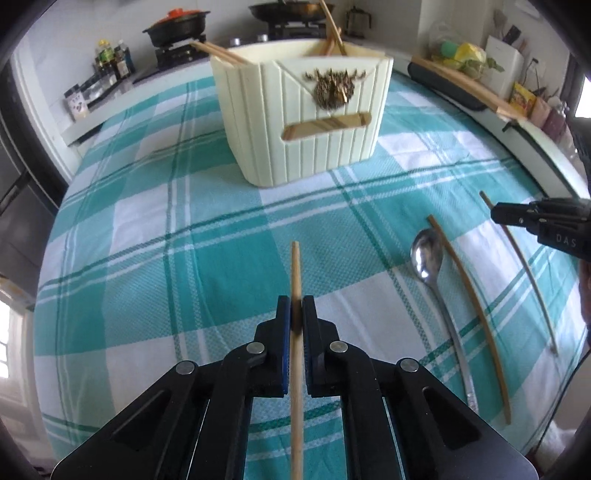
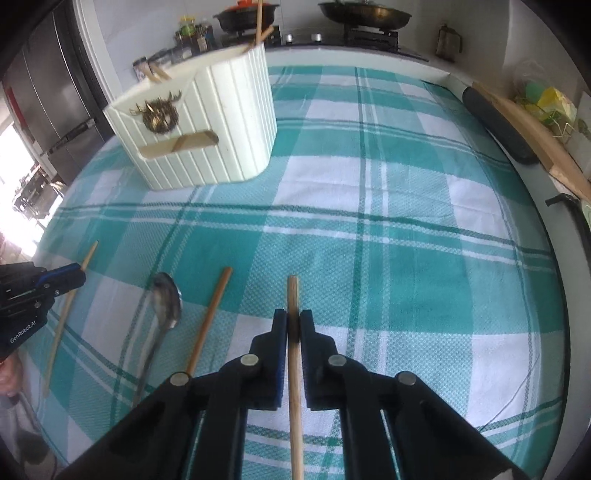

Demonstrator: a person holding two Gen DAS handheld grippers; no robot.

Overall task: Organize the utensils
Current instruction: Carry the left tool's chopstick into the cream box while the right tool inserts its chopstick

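My left gripper (image 1: 296,308) is shut on a wooden chopstick (image 1: 295,269) that runs between its jaws and sticks out ahead. My right gripper (image 2: 293,320) is shut on another wooden chopstick (image 2: 292,293). On the checked cloth between them lie a metal spoon (image 1: 428,258) (image 2: 166,301) and a loose chopstick (image 1: 469,295) (image 2: 210,314). The cream ribbed utensil holder (image 1: 306,129) (image 2: 207,125) stands at the far side with several chopsticks (image 1: 332,33) leaning in it. The right gripper shows at the right edge of the left wrist view (image 1: 496,214); the left one at the left edge of the right wrist view (image 2: 79,277).
A teal-and-white checked tablecloth (image 1: 184,229) covers the table. A stove with pots (image 1: 177,27) and bottles (image 1: 110,59) is behind. A dark roll and wooden board (image 2: 517,125) lie along the right edge, with bags and boxes (image 1: 465,55) behind them.
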